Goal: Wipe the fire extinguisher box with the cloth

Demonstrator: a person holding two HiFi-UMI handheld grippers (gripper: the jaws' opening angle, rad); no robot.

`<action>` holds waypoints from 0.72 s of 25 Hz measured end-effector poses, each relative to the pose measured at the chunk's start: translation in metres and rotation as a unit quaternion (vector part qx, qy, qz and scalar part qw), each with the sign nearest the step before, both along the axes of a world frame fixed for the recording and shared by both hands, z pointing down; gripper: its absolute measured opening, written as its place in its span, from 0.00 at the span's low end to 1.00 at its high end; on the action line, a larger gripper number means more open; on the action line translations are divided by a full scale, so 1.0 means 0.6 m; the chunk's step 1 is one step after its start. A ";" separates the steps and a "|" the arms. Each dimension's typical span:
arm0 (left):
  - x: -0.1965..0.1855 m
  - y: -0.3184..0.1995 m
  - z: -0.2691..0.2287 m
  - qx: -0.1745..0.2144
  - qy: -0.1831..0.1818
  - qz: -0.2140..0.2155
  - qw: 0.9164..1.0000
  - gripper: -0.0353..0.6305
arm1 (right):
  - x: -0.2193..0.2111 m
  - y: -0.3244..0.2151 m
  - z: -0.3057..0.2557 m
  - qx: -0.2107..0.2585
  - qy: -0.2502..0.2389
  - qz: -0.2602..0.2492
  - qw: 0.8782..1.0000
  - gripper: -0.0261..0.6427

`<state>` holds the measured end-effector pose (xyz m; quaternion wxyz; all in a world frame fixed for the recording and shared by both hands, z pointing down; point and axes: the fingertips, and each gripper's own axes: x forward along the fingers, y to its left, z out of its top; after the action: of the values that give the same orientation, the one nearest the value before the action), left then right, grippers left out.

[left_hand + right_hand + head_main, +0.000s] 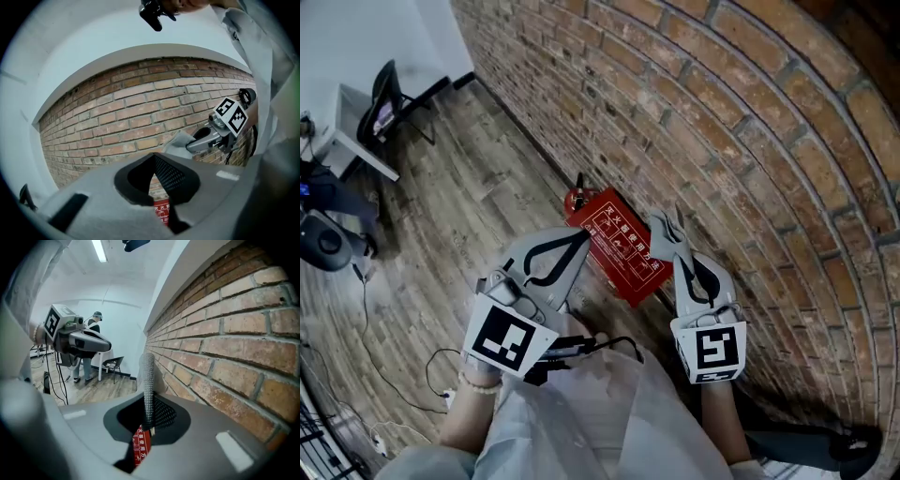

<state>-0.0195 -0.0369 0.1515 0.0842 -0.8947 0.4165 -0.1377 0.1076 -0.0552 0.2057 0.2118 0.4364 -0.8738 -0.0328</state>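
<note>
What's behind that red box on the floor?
The brick wall runs right behind the red box. At its far end a red extinguisher with a black handle pokes out. The cloth in the right gripper hides the stretch behind the near end.

3 views sharing fire extinguisher box (623,246)

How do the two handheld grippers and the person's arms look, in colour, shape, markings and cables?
The left gripper and the right gripper have light grey shells with black, mesh-textured inner pads. Each carries a white marker cube printed with black squares. Black cables trail behind the left one. The person wears a pale, loose garment and a pale bracelet on the left wrist.
</note>
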 end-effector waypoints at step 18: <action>0.006 0.017 -0.009 0.006 -0.010 -0.004 1.000 0.05 | -0.009 0.014 -0.002 0.003 -0.004 -0.009 1.000 0.07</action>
<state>-0.0159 -0.0266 0.1463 0.0935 -0.8909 0.4202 -0.1446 0.1021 -0.0470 0.2046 0.2072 0.4293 -0.8783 -0.0353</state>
